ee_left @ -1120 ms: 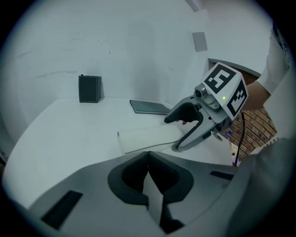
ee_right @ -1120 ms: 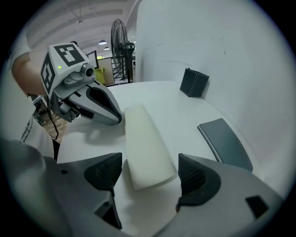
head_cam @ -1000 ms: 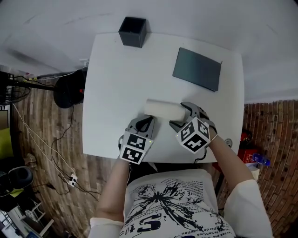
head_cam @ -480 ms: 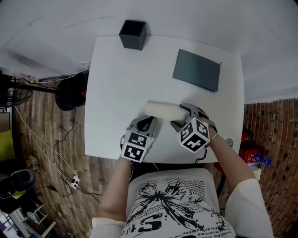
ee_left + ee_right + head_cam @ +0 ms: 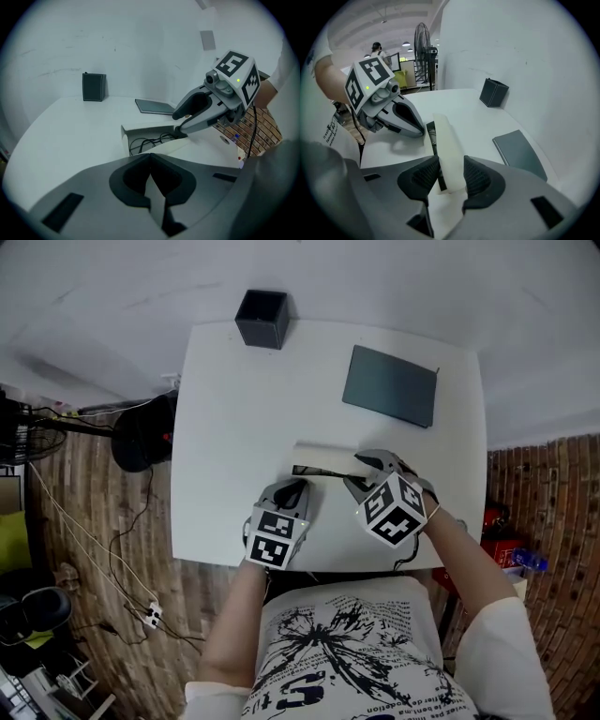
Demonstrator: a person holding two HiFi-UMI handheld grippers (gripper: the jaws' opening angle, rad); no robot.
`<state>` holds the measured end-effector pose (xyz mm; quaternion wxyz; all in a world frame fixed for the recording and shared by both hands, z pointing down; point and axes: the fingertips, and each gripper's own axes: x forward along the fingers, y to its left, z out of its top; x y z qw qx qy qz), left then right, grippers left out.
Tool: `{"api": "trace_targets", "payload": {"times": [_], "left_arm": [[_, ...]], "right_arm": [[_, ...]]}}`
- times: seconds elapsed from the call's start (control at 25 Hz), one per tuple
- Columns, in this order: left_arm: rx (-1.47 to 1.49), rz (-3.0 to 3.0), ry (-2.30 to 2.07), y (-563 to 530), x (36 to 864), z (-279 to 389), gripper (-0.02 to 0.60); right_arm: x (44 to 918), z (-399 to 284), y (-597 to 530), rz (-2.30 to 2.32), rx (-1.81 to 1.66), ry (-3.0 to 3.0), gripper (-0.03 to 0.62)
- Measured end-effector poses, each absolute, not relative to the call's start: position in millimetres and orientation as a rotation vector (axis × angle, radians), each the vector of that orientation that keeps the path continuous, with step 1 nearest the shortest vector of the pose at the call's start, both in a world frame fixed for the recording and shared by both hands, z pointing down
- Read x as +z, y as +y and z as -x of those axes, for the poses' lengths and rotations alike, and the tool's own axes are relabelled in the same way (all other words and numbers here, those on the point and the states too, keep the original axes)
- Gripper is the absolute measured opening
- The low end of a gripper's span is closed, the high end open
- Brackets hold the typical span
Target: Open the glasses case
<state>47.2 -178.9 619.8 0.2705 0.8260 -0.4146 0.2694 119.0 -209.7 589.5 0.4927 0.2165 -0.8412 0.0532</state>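
The white glasses case lies on the white table near its front edge, its lid raised off the base. Dark glasses show inside. My left gripper sits at the case's near left end, shut on a thin white flap of the case. At the right end, the jaws of my right gripper are closing with the white lid between them, and both pads touch it. In the right gripper view the lid stands on edge between the jaws of the right gripper.
A black square box stands at the table's far edge. A dark grey flat pad lies at the far right. A fan's black base and cables are on the floor left of the table.
The case, a closed white roll before, now stands open with a dark gap showing inside. My right gripper's jaws have narrowed onto the lid. The left gripper has stayed put.
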Motion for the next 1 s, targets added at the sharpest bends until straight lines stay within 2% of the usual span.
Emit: {"api": "trace_targets", "payload": {"times": [0.16,0.56,1.0], "left_arm": [[0.716,-2.206,-1.118,-178.2,619.4,-46.6,0.014],[0.707,-2.187,-1.117,-179.3,619.4,-46.4,0.014],[0.723,-2.193,-1.131,-179.8,619.8,-47.6,0.014]], "right_arm": [[580.7,-119.4,-226.0,-0.608,0.115,-2.053,0.1],[583.9,-122.1,-260.8,-0.667,0.102,-2.052,0.101],[595.6,-122.0,-290.4,-0.737,0.065,-2.062,0.139]]}}
